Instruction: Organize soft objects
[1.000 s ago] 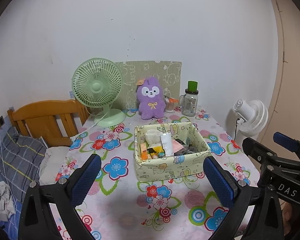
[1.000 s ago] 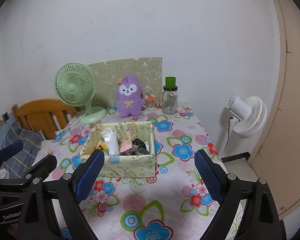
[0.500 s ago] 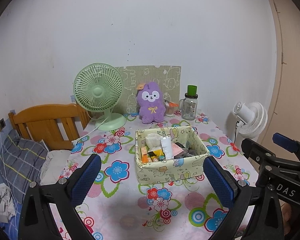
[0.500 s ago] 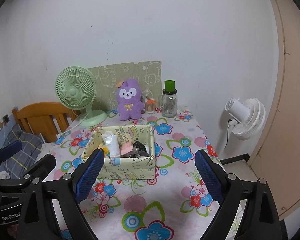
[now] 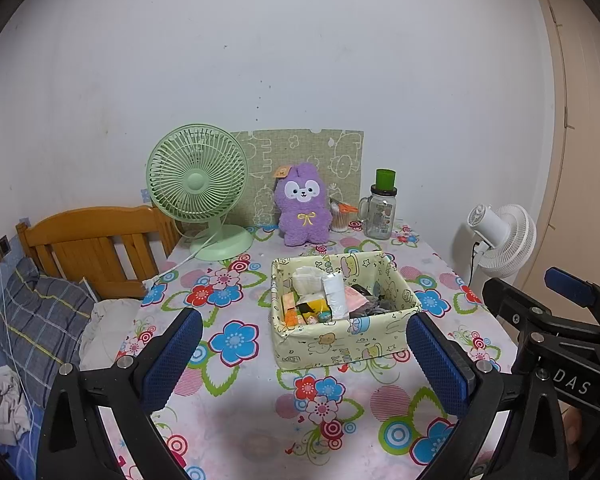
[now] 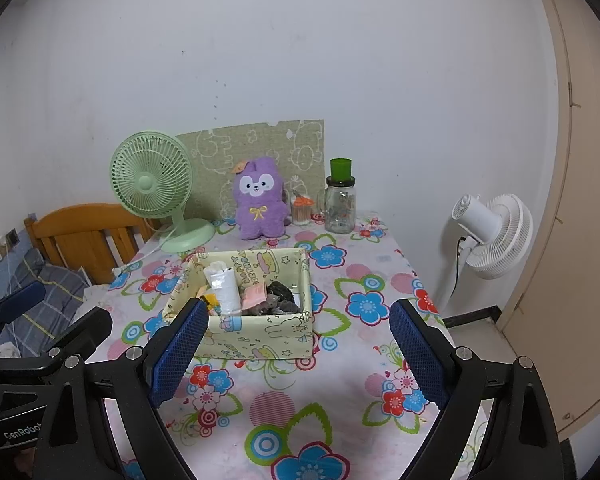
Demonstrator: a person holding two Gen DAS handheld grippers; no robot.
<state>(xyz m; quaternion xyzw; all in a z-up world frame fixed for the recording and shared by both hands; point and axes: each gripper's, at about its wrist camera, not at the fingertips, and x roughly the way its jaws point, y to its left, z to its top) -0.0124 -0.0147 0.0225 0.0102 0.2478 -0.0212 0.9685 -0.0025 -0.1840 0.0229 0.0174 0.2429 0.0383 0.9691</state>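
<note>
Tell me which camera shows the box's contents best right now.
Left wrist: the fabric box sits unobstructed between the open fingers, contents visible. In the right wrist view, a blue pad covers the box's near-left corner.

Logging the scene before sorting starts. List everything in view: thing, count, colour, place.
fabric box: 1, pale yellow print, table centre, filled with small items
plush toy: 1, purple, upright at table's back
desk fan: 1, green, back left of table
glass jar: 1, clear with green lid, right of plush toy
small jar: 1, clear with orange top, between plush toy and glass jar
board: 1, green print, against wall
table: 1, flowered cloth
floor fan: 1, white, right of table
headboard: 1, wooden, left
pillow: 1, grey plaid, left
left claw: open, empty
right claw: open, empty
</note>
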